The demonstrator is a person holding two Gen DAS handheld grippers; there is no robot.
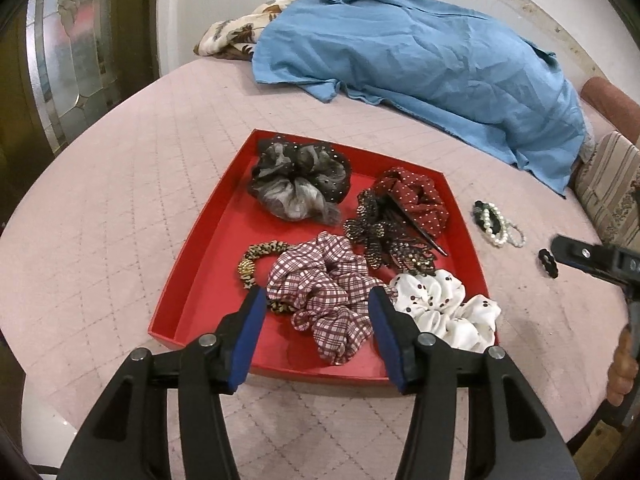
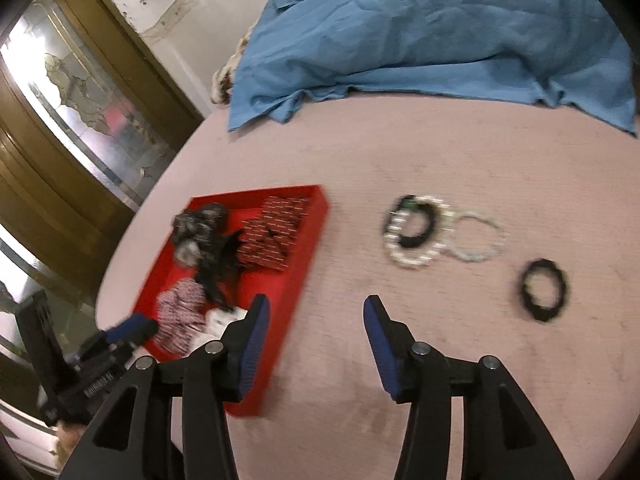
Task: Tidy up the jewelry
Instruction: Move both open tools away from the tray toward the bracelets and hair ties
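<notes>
Both tools spread and empty; jewelry partly in the tray, partly loose on the bed.

Your left tool (image 1: 318, 300) hangs with its blue pads apart over the near end of the shallow red square tray (image 1: 192, 280), straddling the pink-checked fabric scrunchie (image 1: 324, 300) without pinching it. Your right tool (image 2: 316, 308) is likewise spread with nothing between its pads, above bare pink quilted bed cover (image 2: 400, 152) just right of the tray's edge. The white pearl bead bracelets (image 2: 424, 236) and the black scalloped ring band (image 2: 542, 290) lie apart outside the tray, with open cover around them. A crumpled blue cloth garment (image 2: 420, 28) bounds the far side. No legible writing is visible.
</notes>
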